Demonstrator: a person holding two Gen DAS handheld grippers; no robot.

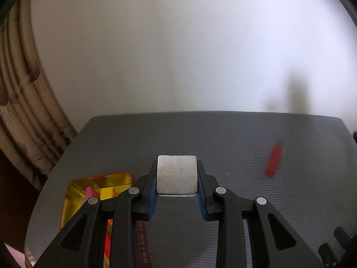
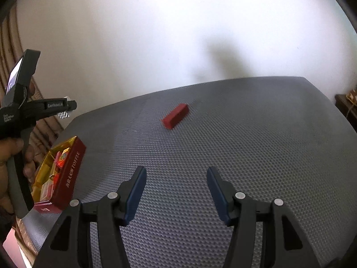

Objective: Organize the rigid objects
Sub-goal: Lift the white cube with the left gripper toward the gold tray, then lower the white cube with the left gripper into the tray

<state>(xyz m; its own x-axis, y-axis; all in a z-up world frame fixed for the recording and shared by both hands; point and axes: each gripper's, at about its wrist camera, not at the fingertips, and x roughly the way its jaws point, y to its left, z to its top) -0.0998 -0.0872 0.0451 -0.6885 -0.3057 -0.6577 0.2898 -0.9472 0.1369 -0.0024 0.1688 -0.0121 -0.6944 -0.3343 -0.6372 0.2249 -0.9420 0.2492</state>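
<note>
The left gripper [image 1: 177, 176] is closed on a pale metal-looking block [image 1: 177, 174], its blue pads [image 1: 153, 192] pressing on the two side faces; the block is held above the grey textured worktop [image 1: 223, 134], not resting on it. No earlier picture is given, so nothing more is said about the jaws.

The right gripper [image 2: 176, 192] is approx. half open and empty, w/ only bare worktop between the fingers. Ahead of it, well apart, a red block [image 2: 175, 116] lies flat on the worktop, a bit blurred.

At the left edge stands a red tin box [image 2: 69, 174] w/ a gold inside, already holding several small coloured pieces; the person's hand [image 2: 13, 156] holds the left tool's handle near it.

Handling, as a judgement: the held block looks stiff and smooth, probably rather heavy for its size, so it may slip if the grip is weak; flat opposite faces are the right place to hold, and the pads are there. The red block seems light and rigid; best to take it across its narrow width, near the middle, not by the ends.
</note>
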